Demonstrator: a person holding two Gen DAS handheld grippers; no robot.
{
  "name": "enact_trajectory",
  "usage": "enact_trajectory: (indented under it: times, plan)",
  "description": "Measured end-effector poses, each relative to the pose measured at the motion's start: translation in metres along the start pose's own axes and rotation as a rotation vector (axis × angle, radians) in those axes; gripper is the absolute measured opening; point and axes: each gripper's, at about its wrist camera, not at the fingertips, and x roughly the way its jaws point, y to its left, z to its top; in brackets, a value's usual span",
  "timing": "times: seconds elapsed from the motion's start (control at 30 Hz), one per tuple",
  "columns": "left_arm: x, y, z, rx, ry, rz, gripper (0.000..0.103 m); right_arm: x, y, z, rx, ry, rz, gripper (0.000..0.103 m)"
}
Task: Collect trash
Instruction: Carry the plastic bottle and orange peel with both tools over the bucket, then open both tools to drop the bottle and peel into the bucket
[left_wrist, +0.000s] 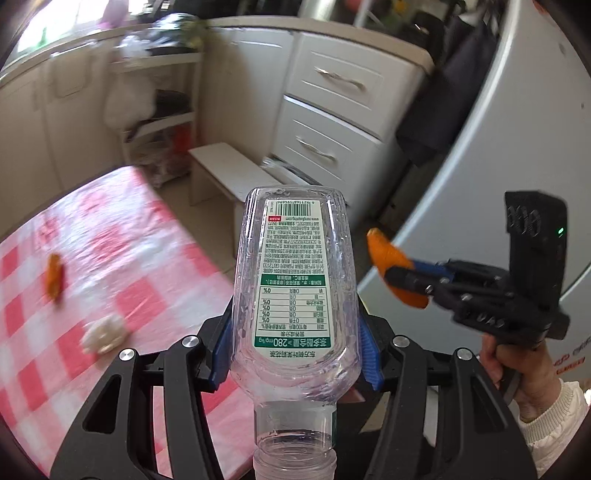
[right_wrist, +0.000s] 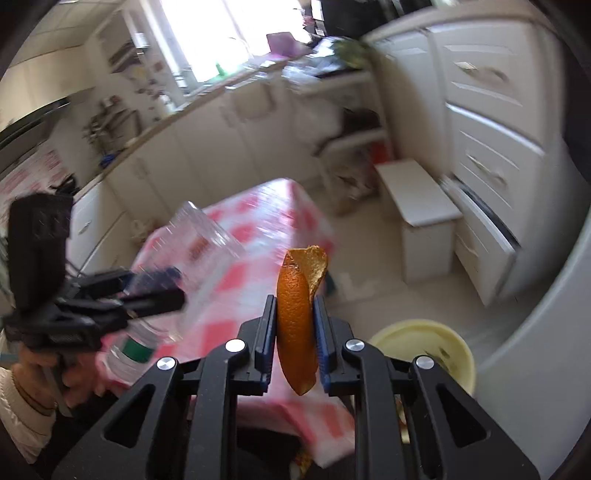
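Note:
My left gripper (left_wrist: 295, 343) is shut on a clear empty plastic bottle (left_wrist: 295, 280) with a green and white label, held above the near edge of the table. My right gripper (right_wrist: 293, 328) is shut on a piece of orange peel (right_wrist: 297, 310); it shows in the left wrist view (left_wrist: 402, 275) to the right of the bottle. On the pink checked tablecloth (left_wrist: 110, 236) lie another orange peel (left_wrist: 54, 275) and a crumpled white tissue (left_wrist: 103, 332). A pale yellow bin (right_wrist: 436, 350) stands on the floor below my right gripper. The bottle also shows blurred in the right wrist view (right_wrist: 199, 236).
A white low stool (left_wrist: 229, 173) stands past the table's far corner. White drawers (left_wrist: 332, 114) and a shelf rack (left_wrist: 159, 110) line the back. A grey fridge (left_wrist: 524, 122) stands at right.

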Motion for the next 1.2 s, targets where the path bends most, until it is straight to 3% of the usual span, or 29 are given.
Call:
enact_trajectory:
  times: [0.27,0.3,0.37,0.47,0.67,0.87,1.2]
  plan:
    - [0.096,-0.055,0.029,0.146,0.153,-0.040,0.053,0.036,-0.074,-0.036,0.151,0.070,-0.069,0.020]
    - [0.110,-0.060,0.032,0.162,0.176,-0.042,0.054,0.039,-0.080,-0.042,0.166,0.076,-0.079,0.023]
    - [0.132,-0.068,0.034,0.187,0.220,-0.023,0.054,0.052,-0.093,-0.049,0.205,0.102,-0.098,0.041]
    - [0.147,-0.078,0.033,0.216,0.234,0.020,0.054,0.057,-0.102,-0.059,0.255,0.118,-0.104,0.045]
    - [0.129,-0.078,0.033,0.242,0.177,0.102,0.065,0.046,-0.097,-0.069,0.270,0.122,-0.098,0.055]
    - [0.088,-0.067,0.026,0.228,0.099,0.185,0.070,0.035,-0.079,-0.075,0.258,0.103,-0.084,0.067]
    - [0.027,-0.047,0.002,0.208,0.026,0.241,0.074,0.032,-0.036,-0.071,0.191,0.101,-0.050,0.071]
